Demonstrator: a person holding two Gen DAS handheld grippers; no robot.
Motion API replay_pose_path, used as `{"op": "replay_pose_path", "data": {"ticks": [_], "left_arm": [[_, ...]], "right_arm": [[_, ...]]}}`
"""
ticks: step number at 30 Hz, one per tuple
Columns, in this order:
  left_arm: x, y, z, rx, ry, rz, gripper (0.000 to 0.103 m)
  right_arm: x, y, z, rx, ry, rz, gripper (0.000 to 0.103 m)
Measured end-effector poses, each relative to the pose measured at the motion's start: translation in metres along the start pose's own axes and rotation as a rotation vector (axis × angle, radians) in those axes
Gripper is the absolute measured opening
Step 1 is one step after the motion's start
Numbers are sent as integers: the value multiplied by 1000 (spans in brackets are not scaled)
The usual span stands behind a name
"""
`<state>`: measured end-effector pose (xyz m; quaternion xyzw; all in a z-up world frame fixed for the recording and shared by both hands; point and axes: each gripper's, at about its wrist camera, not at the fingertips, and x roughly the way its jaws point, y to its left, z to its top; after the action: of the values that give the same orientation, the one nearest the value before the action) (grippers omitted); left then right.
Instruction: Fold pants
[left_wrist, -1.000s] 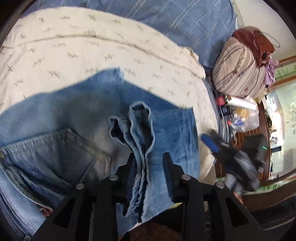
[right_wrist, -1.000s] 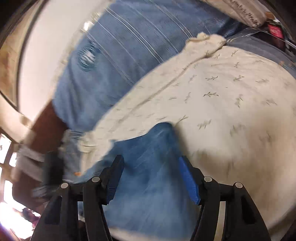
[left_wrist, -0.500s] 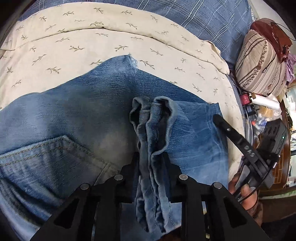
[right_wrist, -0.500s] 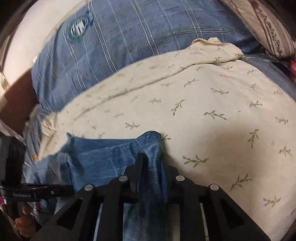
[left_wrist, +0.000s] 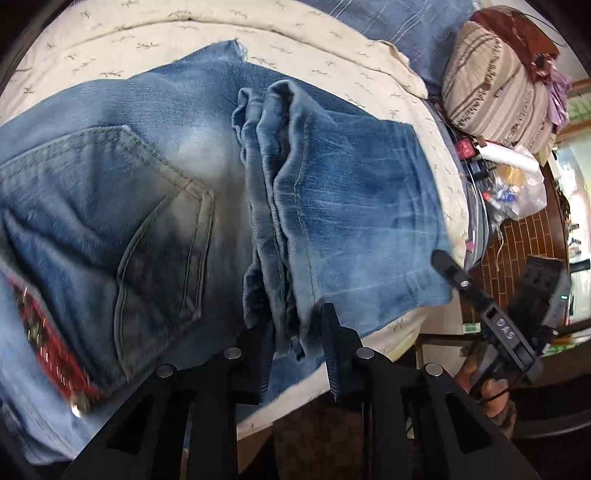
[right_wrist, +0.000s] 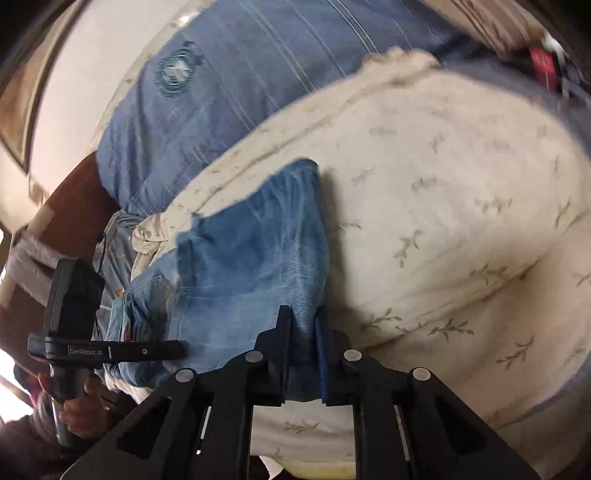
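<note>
1. Your right gripper (right_wrist: 301, 328) stood wide apart around the jeans (right_wrist: 255, 258) a second ago; its fingers (right_wrist: 282, 332) are now closing on the denim edge, with the cloth pinched between them.
2. Your left gripper (left_wrist: 295, 332) has also narrowed, and the bunched jeans hem (left_wrist: 277, 206) now sits pinched between its fingers (left_wrist: 330, 332).
3. In the left wrist view the back pocket (left_wrist: 162, 221) has moved up from the lower left toward mid-left, and a red patch (left_wrist: 48, 343) has come into sight at lower left.
</note>
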<state>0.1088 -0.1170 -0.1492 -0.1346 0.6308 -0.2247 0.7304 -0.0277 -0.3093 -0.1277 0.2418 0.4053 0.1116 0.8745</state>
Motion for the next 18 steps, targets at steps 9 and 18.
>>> {"op": "replay_pose_path", "data": {"ticks": [9, 18], "left_arm": [[7, 25, -9, -36, -16, -58, 23], [-76, 55, -39, -10, -161, -20, 25]], "right_arm": [[18, 12, -9, -124, 30, -210, 26], [-8, 43, 8, -55, -72, -31, 34]]}}
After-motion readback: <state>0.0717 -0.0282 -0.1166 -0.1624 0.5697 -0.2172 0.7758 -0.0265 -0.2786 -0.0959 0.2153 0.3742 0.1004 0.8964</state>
